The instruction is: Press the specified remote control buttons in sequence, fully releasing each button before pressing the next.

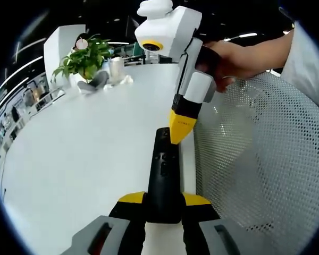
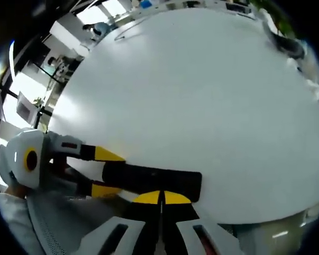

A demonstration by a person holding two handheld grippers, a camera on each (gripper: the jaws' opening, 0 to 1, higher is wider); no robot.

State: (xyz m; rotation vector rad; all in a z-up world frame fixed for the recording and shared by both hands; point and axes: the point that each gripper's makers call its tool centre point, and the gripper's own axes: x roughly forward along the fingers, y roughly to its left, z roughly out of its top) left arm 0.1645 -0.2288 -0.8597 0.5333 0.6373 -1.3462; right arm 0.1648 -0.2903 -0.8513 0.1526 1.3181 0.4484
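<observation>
A long black remote [image 1: 162,170] lies over the near edge of the white table [image 1: 85,159]. My left gripper [image 1: 164,198] is shut on its near end, one yellow jaw on each side. My right gripper [image 1: 179,135] comes down from the upper right with its yellow tips pressed together, at the right edge of the remote's far end; I cannot tell whether they touch it. In the right gripper view, the right gripper [image 2: 160,197] is shut just over the remote [image 2: 159,180], and the left gripper [image 2: 110,172] holds the remote from the left.
A potted plant [image 1: 85,58], a white cup [image 1: 116,69] and a grey object [image 1: 95,82] stand at the table's far side. A white mesh chair back [image 1: 255,159] is close on the right. A person's hand [image 1: 228,58] holds the right gripper.
</observation>
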